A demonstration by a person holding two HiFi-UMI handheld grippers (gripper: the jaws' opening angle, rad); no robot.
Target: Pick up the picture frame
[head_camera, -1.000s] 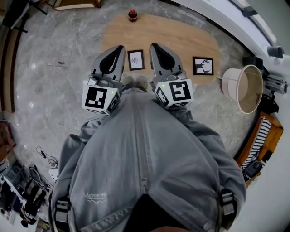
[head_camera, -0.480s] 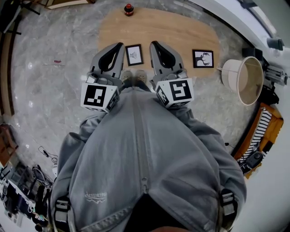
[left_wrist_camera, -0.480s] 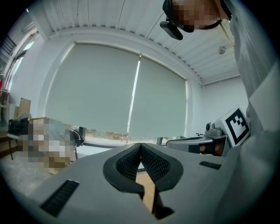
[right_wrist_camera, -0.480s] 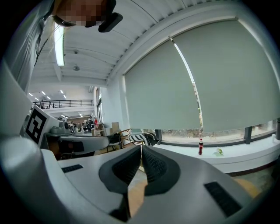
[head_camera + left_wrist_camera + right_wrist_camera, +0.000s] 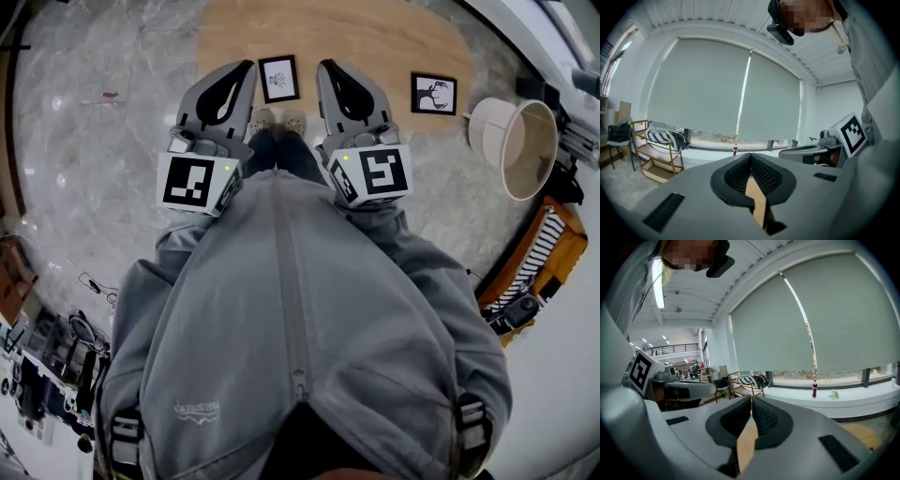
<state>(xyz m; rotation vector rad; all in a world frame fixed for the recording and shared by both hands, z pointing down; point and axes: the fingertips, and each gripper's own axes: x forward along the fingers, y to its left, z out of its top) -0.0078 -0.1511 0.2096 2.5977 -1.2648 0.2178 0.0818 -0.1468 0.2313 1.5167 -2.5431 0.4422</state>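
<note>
Overhead, at the near edge of an oval wooden tabletop point(image 5: 375, 42) set against a grey marble floor point(image 5: 103, 141): left gripper point(image 5: 246, 67) and right gripper point(image 5: 326, 67) held out side by side in front of a grey zip jacket point(image 5: 291, 319), both pointing toward the wood. Between the two and touching neither, the picture frame point(image 5: 278, 78), small and black-edged with a pale drawing, lying flat on the wood just beyond a pair of shoes point(image 5: 277, 122). Farther right on the same wood and well apart, a second frame point(image 5: 434, 94) with a bolder black design. Beside that end of the tabletop, a white lampshade point(image 5: 511, 145) with its open mouth showing. Near it, a wooden chair point(image 5: 562, 258) with a striped cushion point(image 5: 530, 286).

In both gripper views, jaws pressed together, ribbed pads point(image 5: 764, 176) meeting along a single seam, nothing caught between. Ahead of the jaws, drawn window blinds point(image 5: 717, 89) and, low against the window, a small dark bottle point(image 5: 814, 389) with a red label.
</note>
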